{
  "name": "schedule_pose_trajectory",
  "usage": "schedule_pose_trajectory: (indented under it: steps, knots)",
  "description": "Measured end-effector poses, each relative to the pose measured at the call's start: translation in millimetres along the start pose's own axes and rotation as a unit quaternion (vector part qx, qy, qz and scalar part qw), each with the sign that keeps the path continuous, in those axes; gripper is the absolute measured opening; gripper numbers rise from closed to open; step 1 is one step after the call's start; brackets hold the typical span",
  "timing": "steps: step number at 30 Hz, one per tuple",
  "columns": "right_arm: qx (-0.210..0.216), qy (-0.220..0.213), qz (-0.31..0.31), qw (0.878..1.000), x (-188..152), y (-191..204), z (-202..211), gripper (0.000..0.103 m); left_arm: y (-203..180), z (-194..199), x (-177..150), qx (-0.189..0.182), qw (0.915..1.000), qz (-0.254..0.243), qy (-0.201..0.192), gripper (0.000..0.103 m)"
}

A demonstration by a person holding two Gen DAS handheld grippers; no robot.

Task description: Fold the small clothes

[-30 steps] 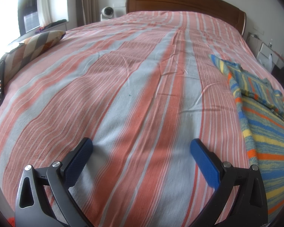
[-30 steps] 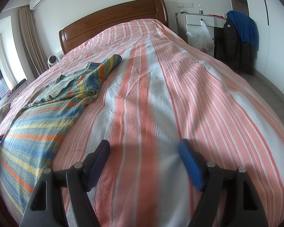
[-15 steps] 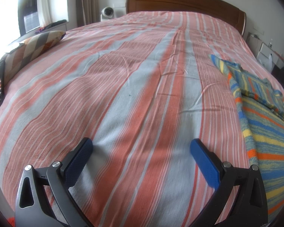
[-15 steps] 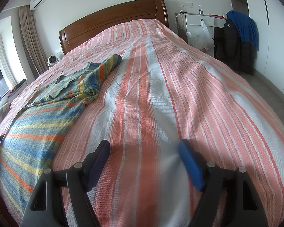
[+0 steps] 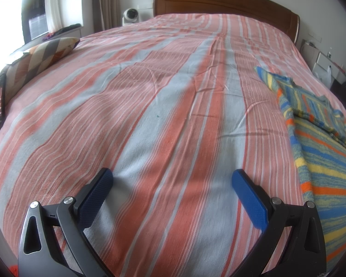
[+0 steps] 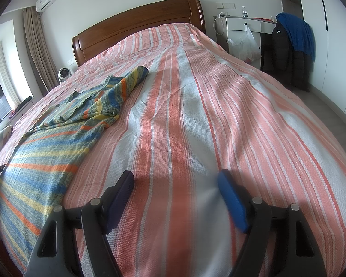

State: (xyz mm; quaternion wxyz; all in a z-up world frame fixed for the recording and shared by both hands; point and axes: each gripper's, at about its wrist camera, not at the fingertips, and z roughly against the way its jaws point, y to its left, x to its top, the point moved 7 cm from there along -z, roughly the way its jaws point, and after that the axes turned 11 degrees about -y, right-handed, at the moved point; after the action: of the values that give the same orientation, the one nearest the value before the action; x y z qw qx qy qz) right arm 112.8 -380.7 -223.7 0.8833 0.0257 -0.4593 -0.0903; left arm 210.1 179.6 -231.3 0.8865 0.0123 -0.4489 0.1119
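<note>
We hold the left gripper [image 5: 172, 177] and the right gripper [image 6: 175, 179] low over the striped bedspread [image 5: 150, 106], jaws spread wide and empty, likely poised to take the cloth. Between them lies the striped knit sweater [image 6: 46, 152], spread flat for folding, one sleeve [image 6: 129, 80] already folded across its chest. Beyond stands the wooden headboard [image 5: 230, 2].

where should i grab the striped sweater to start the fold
Take the striped sweater by the sleeve lying stretched toward the headboard. It sits raised along the garment's right edge, beside bare bedspread, so the right gripper, jaws open, could probably come in from the right and pinch it.
</note>
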Motion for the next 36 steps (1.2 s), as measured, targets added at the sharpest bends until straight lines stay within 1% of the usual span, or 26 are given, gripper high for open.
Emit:
schedule_pose_trajectory:
  steps: [2,4,6,9,10,12,13,14,16,17,19,20,21,22,23,24,25,26,27,29,31,32,33,34,35,36]
  knots:
    - [0.000,0.000,0.000,1.000,0,0,0,0.075,0,3,5,-0.016,0.9998,0.006,0.014,0.102]
    - [-0.001,0.000,0.001,1.000,0,0,1,0.075,-2,7,20,-0.064,0.9971,0.035,0.018,0.102]
    - [-0.001,-0.001,0.000,1.000,0,-1,1,0.075,-6,6,41,-0.110,0.9915,0.066,0.024,0.102]
    - [-0.002,0.000,0.001,1.000,0,0,1,0.075,-25,-16,86,-0.179,0.9768,0.106,0.051,0.102]
    - [-0.002,0.000,0.001,1.000,0,-1,1,0.075,-40,-29,101,-0.205,0.9701,0.110,0.070,0.102]
    - [-0.002,0.000,0.001,1.000,0,0,1,0.075,-78,-56,125,-0.241,0.9607,0.089,0.105,0.101]
    - [-0.002,0.000,0.001,1.000,0,0,1,0.075,-95,-68,131,-0.250,0.9585,0.069,0.118,0.101]
    - [-0.002,0.000,0.001,1.000,0,0,1,0.075,-115,-79,135,-0.254,0.9573,0.046,0.131,0.101]
    - [-0.003,0.000,0.002,1.000,0,1,1,0.075,-151,-110,137,-0.239,0.9590,-0.004,0.152,0.099]
    - [-0.003,0.001,0.003,1.000,0,1,1,0.075,-164,-123,136,-0.232,0.9588,-0.023,0.162,0.094]
    - [-0.003,0.001,0.003,1.000,0,1,1,0.076,-187,-148,129,-0.218,0.9571,-0.053,0.183,0.077]
    - [-0.003,0.002,0.004,1.000,0,1,1,0.076,-194,-157,125,-0.216,0.9557,-0.059,0.190,0.040]
    - [-0.002,0.002,0.004,1.000,0,1,1,0.076,-195,-163,123,-0.199,0.9594,-0.070,0.188,0.008]
    - [-0.001,0.002,0.003,1.000,0,1,0,0.077,-191,-163,127,-0.179,0.9675,-0.067,0.165,0.002]
    - [0.001,0.002,0.003,1.000,0,2,0,0.078,-181,-162,134,-0.166,0.9753,-0.045,0.138,0.002]
    - [0.002,0.003,0.003,1.000,0,2,0,0.078,-173,-164,135,-0.158,0.9780,-0.028,0.133,0.002]
    - [0.003,0.003,0.004,1.000,0,2,0,0.079,-164,-169,131,-0.157,0.9780,-0.001,0.138,0.002]
    - [0.004,0.003,0.004,1.000,0,3,-1,0.079,-160,-172,125,-0.160,0.9760,0.008,0.147,0.002]
    - [0.006,0.003,0.004,1.000,0,3,-1,0.080,-160,-173,119,-0.159,0.9757,-0.001,0.150,0.004]
    - [0.006,0.004,0.006,1.000,0,4,-2,0.080,-164,-166,117,-0.151,0.9788,-0.034,0.134,0.009]
    - [0.006,0.004,0.006,1.000,0,5,-2,0.080,-162,-150,121,-0.137,0.9817,-0.032,0.128,0.041]
    - [0.005,0.005,0.007,1.000,-1,4,-2,0.080,-162,-139,124,-0.144,0.9825,-0.022,0.116,0.070]
    - [0.005,0.005,0.007,1.000,0,5,-2,0.080,-163,-124,128,-0.162,0.9819,-0.016,0.097,0.087]
    - [0.004,0.005,0.008,1.000,0,5,-2,0.080,-166,-106,128,-0.181,0.9801,-0.024,0.078,0.091]
    - [0.004,0.005,0.008,1.000,0,5,-2,0.080,-169,-95,123,-0.183,0.9799,-0.037,0.071,0.091]
    - [0.003,0.005,0.008,1.000,0,5,-2,0.080,-174,-89,107,-0.174,0.9780,-0.085,0.079,0.090]
